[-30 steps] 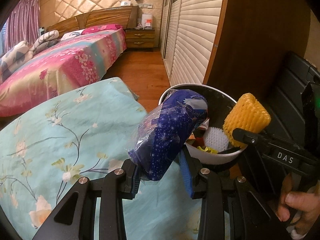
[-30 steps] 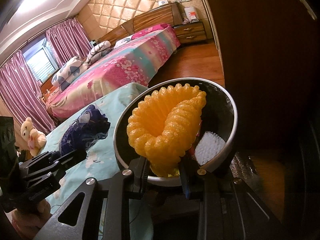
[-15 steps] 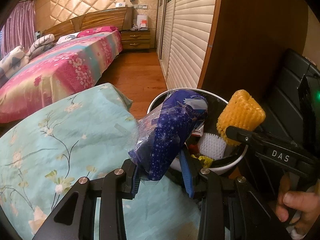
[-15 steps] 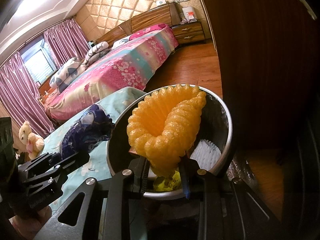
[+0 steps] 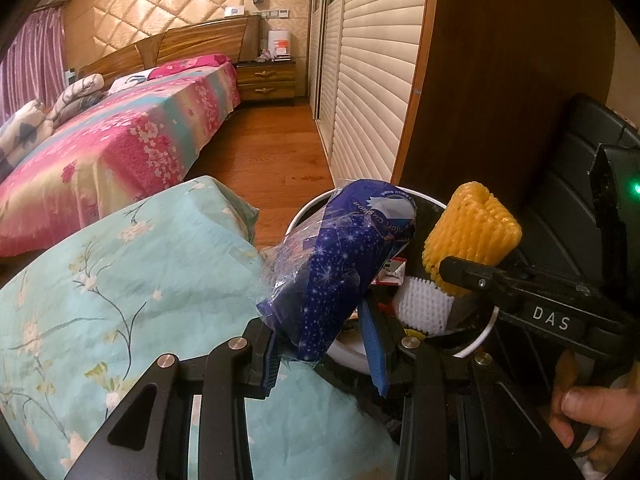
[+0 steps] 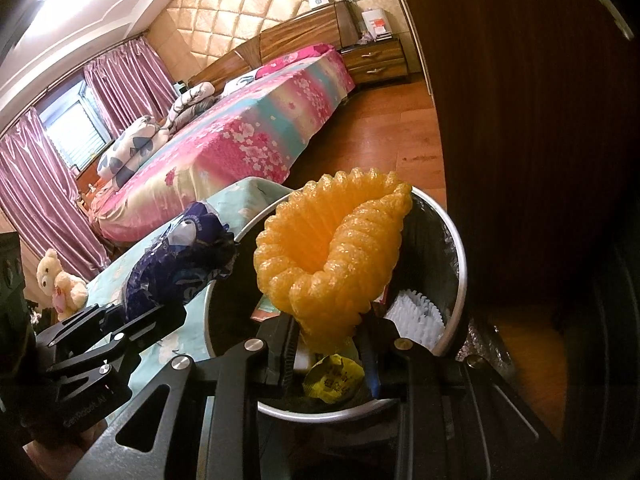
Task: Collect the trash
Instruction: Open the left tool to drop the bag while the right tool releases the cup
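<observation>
step: drop-off phase. right gripper (image 6: 330,344) clamped on yellow foam fruit net (image 6: 332,252), frame centre, hanging over open mouth of trash bin (image 6: 460,248). left gripper (image 5: 320,344) clamped on blue starry plastic wrapper (image 5: 340,264), wrapper top over bin's near rim, lower centre of left view.

bin already holds white foam net (image 6: 416,316) and yellow crumpled wrapper (image 6: 334,376).

next, my read: open right jaws so net falls in; push left further over bin before release, else wrapper lands on floral bedsheet (image 5: 120,280).
</observation>
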`<control>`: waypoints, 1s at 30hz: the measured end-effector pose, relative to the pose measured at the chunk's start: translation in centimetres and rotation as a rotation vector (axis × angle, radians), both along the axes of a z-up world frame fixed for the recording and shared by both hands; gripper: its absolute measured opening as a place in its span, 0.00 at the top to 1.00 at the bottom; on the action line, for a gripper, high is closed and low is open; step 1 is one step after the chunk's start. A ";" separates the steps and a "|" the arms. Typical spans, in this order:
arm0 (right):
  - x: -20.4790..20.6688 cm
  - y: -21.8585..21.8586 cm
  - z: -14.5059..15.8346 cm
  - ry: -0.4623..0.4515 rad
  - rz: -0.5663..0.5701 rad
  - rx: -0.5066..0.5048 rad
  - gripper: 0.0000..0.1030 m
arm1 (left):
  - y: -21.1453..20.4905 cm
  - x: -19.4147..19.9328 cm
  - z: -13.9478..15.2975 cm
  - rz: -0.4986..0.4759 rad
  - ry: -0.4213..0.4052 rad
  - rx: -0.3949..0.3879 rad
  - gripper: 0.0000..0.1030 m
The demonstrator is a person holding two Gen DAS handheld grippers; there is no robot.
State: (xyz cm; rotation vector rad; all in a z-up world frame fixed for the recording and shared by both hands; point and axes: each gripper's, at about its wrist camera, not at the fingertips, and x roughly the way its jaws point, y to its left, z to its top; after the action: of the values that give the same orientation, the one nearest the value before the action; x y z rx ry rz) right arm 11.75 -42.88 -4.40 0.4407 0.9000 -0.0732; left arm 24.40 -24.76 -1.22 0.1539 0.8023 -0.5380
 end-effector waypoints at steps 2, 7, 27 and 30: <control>0.2 -0.2 0.0 0.005 0.001 0.000 0.73 | -0.2 0.4 0.0 0.000 0.005 0.000 0.67; 0.8 -0.6 0.1 0.012 0.002 -0.005 0.73 | -0.7 0.9 -0.2 -0.004 0.007 0.010 0.66; 2.4 -0.9 -0.9 0.061 0.008 -0.008 0.71 | -1.8 2.2 -0.7 -0.020 0.032 0.036 0.65; 2.5 -1.0 -1.2 0.070 0.006 -0.004 0.71 | -2.0 2.3 -0.7 -0.022 0.035 0.040 0.64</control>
State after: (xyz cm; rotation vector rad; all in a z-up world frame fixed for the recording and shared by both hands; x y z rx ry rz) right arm 14.25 -43.86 -5.57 0.4340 0.9703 -0.0850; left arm 26.67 -26.77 -1.90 0.1906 0.8460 -0.5469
